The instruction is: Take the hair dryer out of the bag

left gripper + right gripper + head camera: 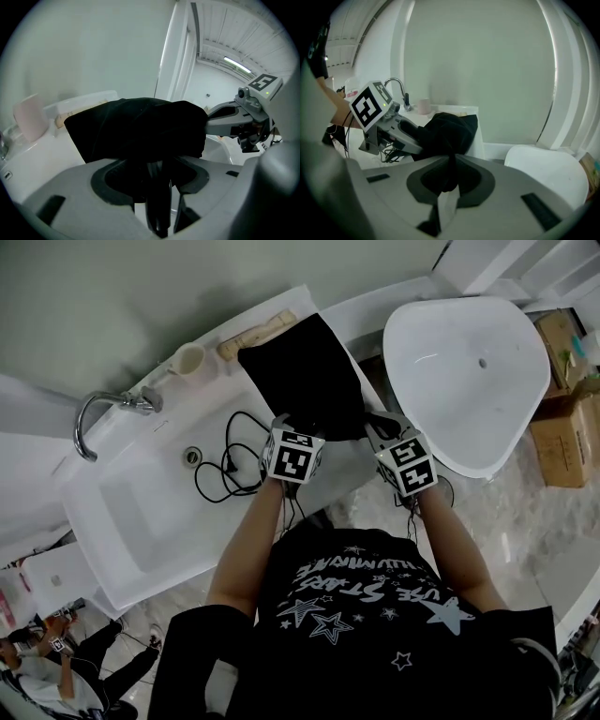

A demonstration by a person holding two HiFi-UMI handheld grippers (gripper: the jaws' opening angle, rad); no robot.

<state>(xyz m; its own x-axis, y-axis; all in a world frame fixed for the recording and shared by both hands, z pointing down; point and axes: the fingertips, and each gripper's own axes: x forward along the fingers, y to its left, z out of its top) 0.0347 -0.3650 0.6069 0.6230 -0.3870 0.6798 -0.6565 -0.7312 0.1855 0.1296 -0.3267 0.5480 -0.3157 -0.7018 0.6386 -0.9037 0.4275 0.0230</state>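
Observation:
A black cloth bag [305,371] lies on the white counter [375,310] between the sink and a white basin. The hair dryer itself is hidden; a black cord [225,470] trails from the bag's near end into the sink. My left gripper [296,430] is at the bag's near left edge. In the left gripper view the bag [140,126] fills the middle and the left gripper [159,176] stands open with dark material in the gap. My right gripper [387,434] is shut on the bag's near right corner, with black fabric [450,129] pinched in the right gripper [449,176].
The sink [141,512] with a chrome faucet [94,413] lies left of the bag. A cup [187,358] and a wooden piece [258,334] stand behind it. The white oval basin [464,371] is at the right, with cardboard boxes [562,399] beyond. People [47,652] sit at the lower left.

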